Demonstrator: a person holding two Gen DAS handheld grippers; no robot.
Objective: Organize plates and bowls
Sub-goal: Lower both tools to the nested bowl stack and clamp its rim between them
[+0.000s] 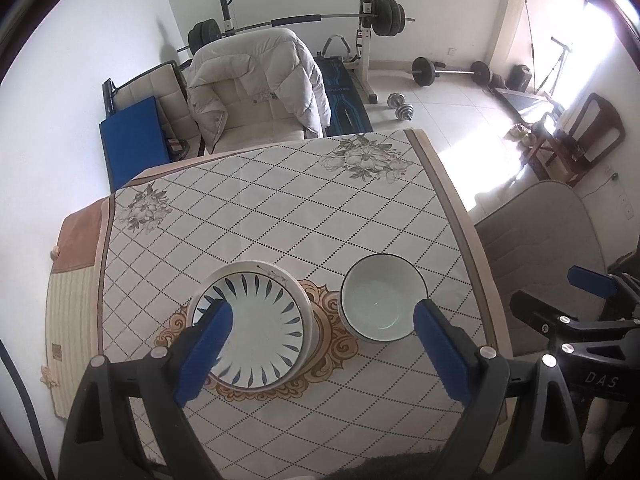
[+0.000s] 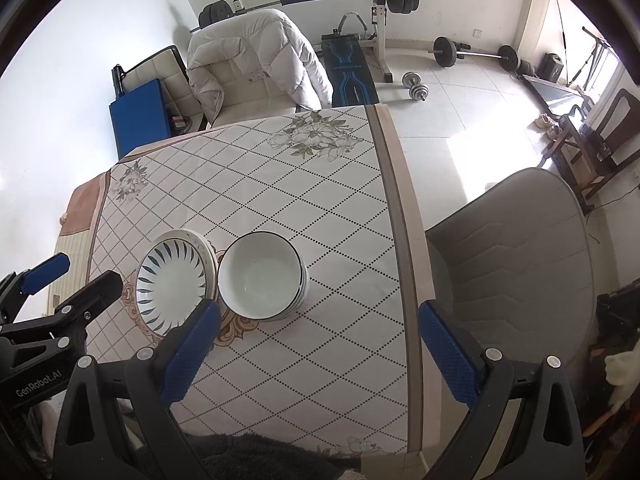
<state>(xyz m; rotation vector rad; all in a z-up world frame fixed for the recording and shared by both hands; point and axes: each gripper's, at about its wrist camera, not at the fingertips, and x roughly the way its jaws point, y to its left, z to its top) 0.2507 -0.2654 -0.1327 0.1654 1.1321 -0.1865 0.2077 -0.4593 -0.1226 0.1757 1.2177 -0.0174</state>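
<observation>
Home gym, patterned table [image 1: 280, 208]: stack of plates [image 1: 252, 332] and stack of bowls [image 1: 380, 304] set side by side, apparently sorted. Left claw [image 1: 320, 344] and right claw [image 2: 316, 344] held wide, empty, above them. Withdrawal or final straightening is judged next.

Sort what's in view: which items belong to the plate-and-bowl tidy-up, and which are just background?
Job:
- stacked plates, blue leaf pattern on top
- stacked bowls, white with dark rim
- left gripper, open, empty
- right gripper, open, empty

Background:
- tablecloth
- padded jacket on chair
- barbell rack
- dumbbells on floor
- blue mat
</observation>
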